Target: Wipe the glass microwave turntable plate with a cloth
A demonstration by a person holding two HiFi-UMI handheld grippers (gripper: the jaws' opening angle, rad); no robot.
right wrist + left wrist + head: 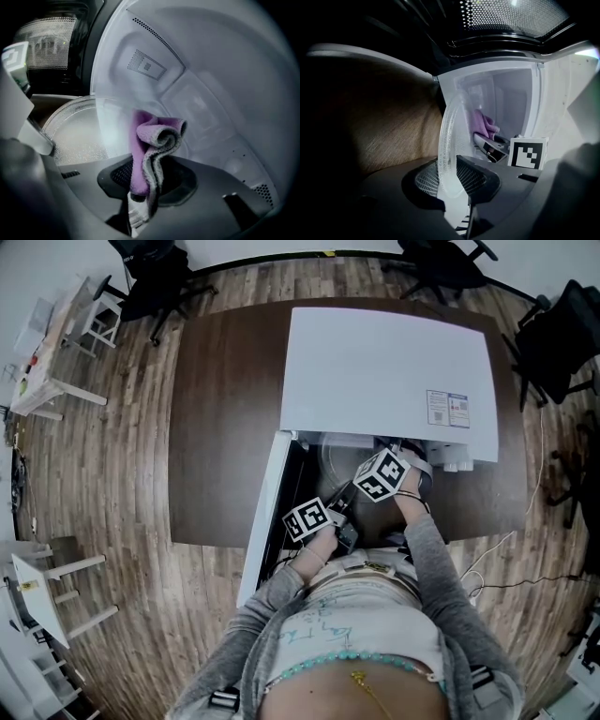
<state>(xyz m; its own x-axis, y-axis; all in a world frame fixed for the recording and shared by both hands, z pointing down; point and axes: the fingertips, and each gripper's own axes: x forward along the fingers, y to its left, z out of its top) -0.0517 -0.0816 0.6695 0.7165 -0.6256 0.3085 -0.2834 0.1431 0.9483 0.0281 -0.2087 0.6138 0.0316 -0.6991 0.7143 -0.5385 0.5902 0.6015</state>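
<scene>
Two tools share the work. Our left tool (451, 182) clamps the plate (445, 136) by its rim, standing it on edge at the mouth of the microwave (384, 371) so its face is open to wiping. Our right tool (145, 185) pinches the cloth (152, 136) just inside the microwave, near that face.

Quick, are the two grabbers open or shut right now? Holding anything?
Left gripper: closed on the rim of the clear round glass turntable plate.
Right gripper: closed on the folded purple cloth.
</scene>
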